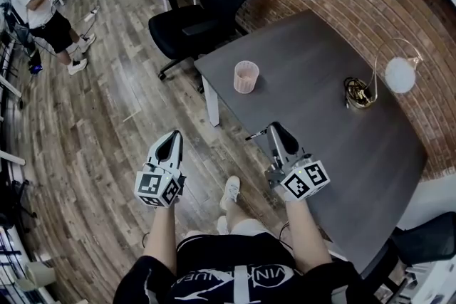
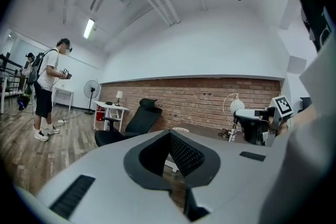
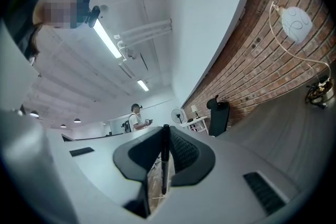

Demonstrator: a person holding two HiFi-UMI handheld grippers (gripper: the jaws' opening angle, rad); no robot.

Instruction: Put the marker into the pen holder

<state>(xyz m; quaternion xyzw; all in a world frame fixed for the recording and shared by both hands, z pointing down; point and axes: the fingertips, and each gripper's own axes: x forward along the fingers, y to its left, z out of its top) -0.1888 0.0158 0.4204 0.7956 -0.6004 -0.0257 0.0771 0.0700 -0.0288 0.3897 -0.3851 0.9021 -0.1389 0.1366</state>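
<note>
1. The marker point(image 1: 256, 134) is not yet in the pen holder point(image 1: 246, 77). It is clamped crosswise between the closed jaws of the right gripper point(image 1: 273, 132), and one end sticks out toward the left gripper's side.
2. The pen holder stands upright near a corner of the grey table point(image 1: 320, 124), and nothing shows above its rim.
3. The right gripper hangs over the table edge, on the person's side of the pen holder and well apart from it.
4. The left gripper point(image 1: 172, 139) is off the table and farther from the pen holder. Its jaws are together with nothing between them.
5. Judged from this, the pick-up is done. What is left is to carry the marker to the pen holder, tip it upright over the opening and let it go.
</note>
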